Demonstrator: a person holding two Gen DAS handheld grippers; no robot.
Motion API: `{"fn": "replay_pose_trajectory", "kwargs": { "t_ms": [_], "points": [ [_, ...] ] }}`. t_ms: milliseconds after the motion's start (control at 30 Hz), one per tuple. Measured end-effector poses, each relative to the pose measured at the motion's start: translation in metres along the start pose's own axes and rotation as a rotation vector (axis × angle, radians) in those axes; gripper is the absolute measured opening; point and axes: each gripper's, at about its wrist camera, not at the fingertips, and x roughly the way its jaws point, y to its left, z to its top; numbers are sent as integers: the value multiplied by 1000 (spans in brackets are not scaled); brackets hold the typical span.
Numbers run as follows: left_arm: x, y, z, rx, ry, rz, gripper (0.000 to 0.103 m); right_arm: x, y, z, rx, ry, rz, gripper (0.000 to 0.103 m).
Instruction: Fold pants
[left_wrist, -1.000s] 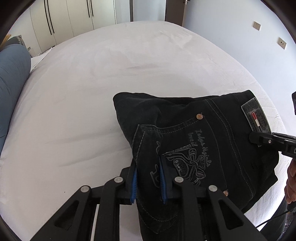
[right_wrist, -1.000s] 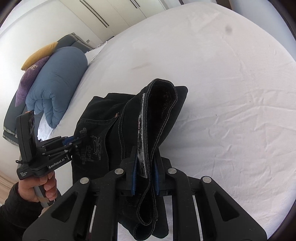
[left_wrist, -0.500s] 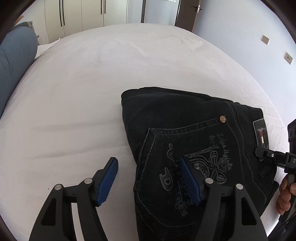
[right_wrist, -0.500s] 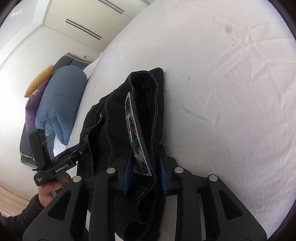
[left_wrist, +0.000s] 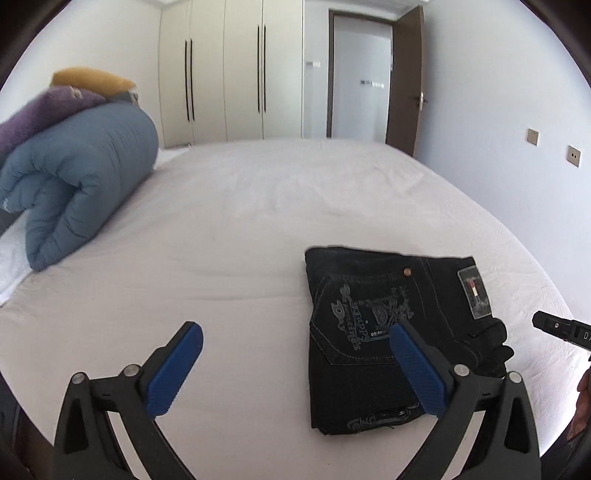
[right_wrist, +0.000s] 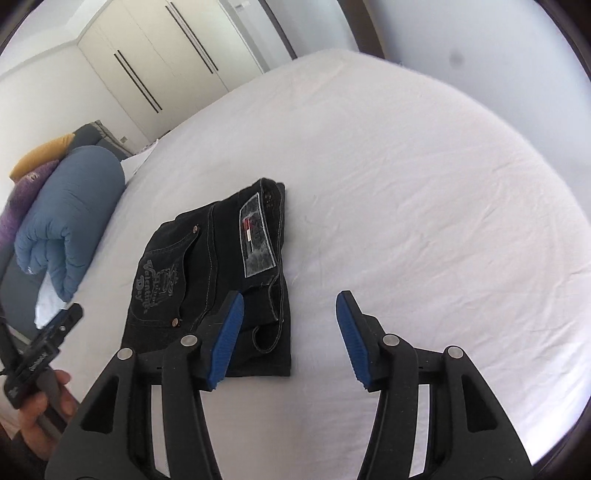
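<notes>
Pants: one pair, black denim, lying as a compact folded rectangle on the white bed, lower right of centre in the left wrist view and left of centre in the right wrist view. Back pocket with pale embroidered lettering faces up; waistband patch sits along the right-hand edge. A belt loop or strap end curls loose at the near corner in the right wrist view.

Progress: I judge the fold essentially done. The bundle holds its shape with nothing gripping it. What may remain is tidying that loose near edge, though I cannot tell from here whether the layers beneath are square.

Left gripper: spread wide, holding nothing, raised above the sheet at bottom of frame; its right pad overlaps the pants in the picture, but whether it touches them I cannot say.

Right gripper: spread wide, holding nothing, at bottom of frame, its left pad over the near edge of the pants, its right pad over bare sheet.

Containers: none in view. Other items: rolled blue duvet at left with purple and yellow cushions above it; wardrobe doors at top; open door at upper right.
</notes>
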Motion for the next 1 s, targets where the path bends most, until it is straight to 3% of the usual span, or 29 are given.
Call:
{"fn": "replay_pose_trajectory", "kwargs": {
  "t_ms": [67,133,200,233,300,367,467,600,667,767,800,1000],
  "points": [
    [-39,-10,9,26,-101,42,103,-32,16,-4,-69,-90,-65,51],
    [-77,-10,22,48,-167,55,103,-65,30,-5,-114,-193,-114,61],
    [-114,-14,37,62,-218,86,103,-97,43,-4,-137,-305,-133,83],
    [-132,-14,43,53,-247,88,103,-117,49,-5,-147,-382,-142,86],
    [-160,-10,52,15,-294,45,103,-144,61,-4,-176,-489,-146,98],
    [-170,-6,63,-36,-273,-1,103,-168,72,-5,-212,-560,-140,99],
    [-176,1,74,-52,-218,21,103,-187,84,-3,-267,-566,-89,99],
    [-205,7,79,44,-272,117,103,-206,101,-16,-372,-538,-33,99],
    [-202,10,83,36,-205,153,103,-211,111,-24,-405,-502,-58,99],
    [-176,13,83,-16,-58,66,103,-210,118,-27,-388,-434,-134,99],
    [-171,13,81,-43,-41,46,103,-211,120,-30,-376,-418,-152,99],
    [-145,0,68,-52,51,61,103,-219,125,-39,-359,-365,-203,99]
  ]
}}
